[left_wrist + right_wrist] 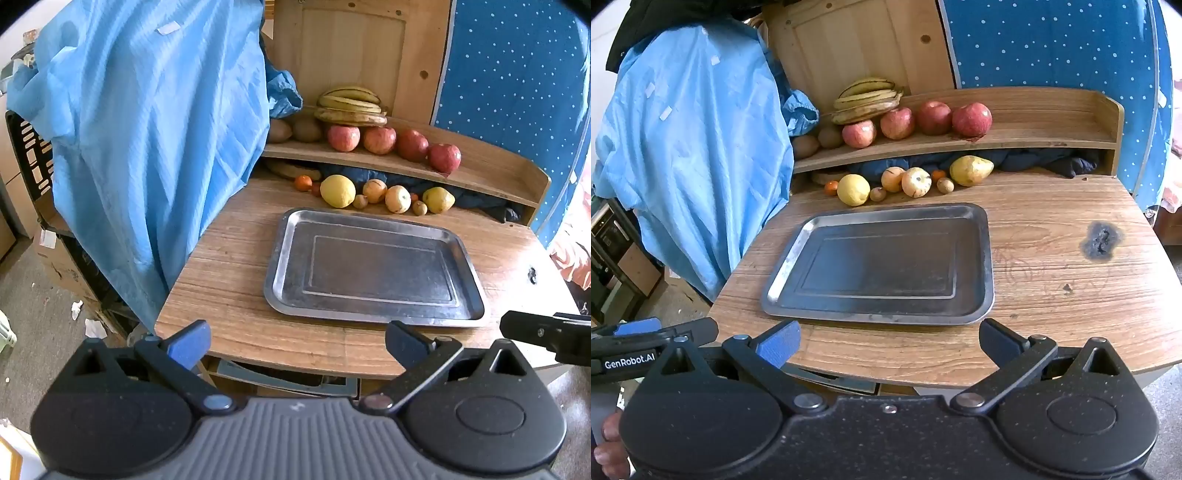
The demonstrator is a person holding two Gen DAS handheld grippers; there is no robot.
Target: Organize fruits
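Both jaws spread wide, nothing in them: left gripper [297, 341] and right gripper [890, 341] hover at the table's [1052, 266] near edge. Metal tray [986, 258] sits bare mid-table; lemon [853, 189] and pear [970, 170] beyond it, apples [971, 119] and bananas [868, 99] on the shelf [1034, 129].

A rectangular metal tray [986, 258], dull grey with a brighter rim, is seen on a wood-grain table [1052, 295] marked by a dark scorch. At far left, thin crinkled blue cloth [147, 129] is draped.
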